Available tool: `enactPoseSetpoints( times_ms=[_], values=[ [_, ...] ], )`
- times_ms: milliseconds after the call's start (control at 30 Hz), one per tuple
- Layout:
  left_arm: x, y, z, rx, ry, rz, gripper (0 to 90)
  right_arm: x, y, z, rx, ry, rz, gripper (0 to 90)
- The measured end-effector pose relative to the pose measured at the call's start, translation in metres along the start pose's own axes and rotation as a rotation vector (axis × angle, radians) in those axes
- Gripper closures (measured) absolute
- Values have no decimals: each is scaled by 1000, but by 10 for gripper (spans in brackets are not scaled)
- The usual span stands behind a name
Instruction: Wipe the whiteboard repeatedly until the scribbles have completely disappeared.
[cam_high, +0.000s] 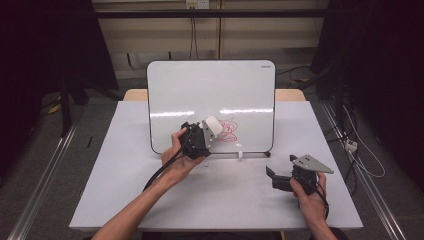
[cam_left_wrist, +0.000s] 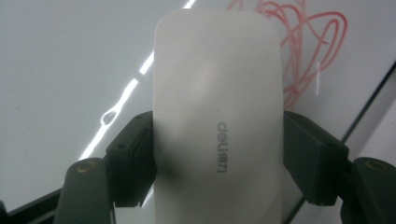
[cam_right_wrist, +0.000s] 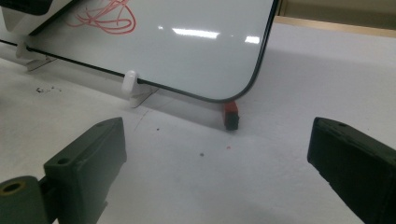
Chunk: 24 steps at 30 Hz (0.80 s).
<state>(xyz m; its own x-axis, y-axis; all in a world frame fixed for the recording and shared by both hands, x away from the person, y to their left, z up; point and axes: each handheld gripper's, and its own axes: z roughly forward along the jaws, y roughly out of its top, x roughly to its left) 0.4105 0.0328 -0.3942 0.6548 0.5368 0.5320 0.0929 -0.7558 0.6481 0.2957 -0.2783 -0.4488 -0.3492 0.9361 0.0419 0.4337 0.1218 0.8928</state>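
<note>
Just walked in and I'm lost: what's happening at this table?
A person works with a gripper in each hand. The left gripper is clamped on a white eraser held up at the standing whiteboard, right beside the red scribble, which is still there. The right gripper rests open and empty, low over the table, off to the right. A small red and black object lies by the board's lower corner.

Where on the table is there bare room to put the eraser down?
Bare table runs left of the whiteboard and across the front edge between the forearms. It is crowded along the board's foot: left tool holding the eraser, clips, and the right tool.
</note>
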Motion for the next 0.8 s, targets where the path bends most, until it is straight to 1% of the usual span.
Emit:
enactPoseSetpoints(
  times_ms=[100, 133, 167, 233, 300, 333, 367, 400, 433, 467, 500, 533, 600, 633, 767, 800],
  values=[
    [8, 2, -1, -1, 2, -14, 310, 0, 0, 0, 0, -1, -1, 46],
    [12, 2, -1, -1, 3, -27, 310, 0, 0, 0, 0, -1, -1, 46],
    [17, 3, -1, -3, 8, -23, 310, 0, 0, 0, -1, -1, -1, 46],
    [25, 4, -2, -6, 8, -45, 310, 0, 0, 0, 0, -2, 0, 46],
    [34, 5, -3, -4, 15, -49, 310, 0, 0, 0, -1, -2, 0, 46],
    [38, 6, -3, -5, 20, -58, 310, 0, 0, 0, 0, -2, 0, 46],
    [41, 7, -3, -4, 20, -78, 310, 0, 0, 0, -1, -1, 0, 46],
    [46, 8, -3, -8, 27, -79, 310, 0, 0, 0, -1, -1, 0, 46],
    [49, 9, -3, -10, 25, -93, 310, 0, 0, 0, -1, -1, 1, 46],
    [51, 10, -3, -10, 31, -94, 310, 0, 0, 0, -1, -1, 1, 46],
    [52, 11, -3, -4, 29, -96, 310, 0, 0, 0, -1, -1, 1, 46],
    [51, 11, -3, 1, 36, -89, 310, 0, 0, 0, -1, 0, 0, 46],
    [49, 12, -2, 2, 46, -90, 310, 0, 0, 0, -1, 1, 1, 46],
    [48, 12, -2, 4, 52, -96, 310, 0, 0, 0, 0, 0, 1, 46],
    [44, 15, -1, 3, 64, -100, 310, 0, 0, 0, -1, -1, -2, 46],
    [42, 15, -1, -2, 63, -93, 310, 0, 0, 0, -2, -1, -2, 45]
  ],
)
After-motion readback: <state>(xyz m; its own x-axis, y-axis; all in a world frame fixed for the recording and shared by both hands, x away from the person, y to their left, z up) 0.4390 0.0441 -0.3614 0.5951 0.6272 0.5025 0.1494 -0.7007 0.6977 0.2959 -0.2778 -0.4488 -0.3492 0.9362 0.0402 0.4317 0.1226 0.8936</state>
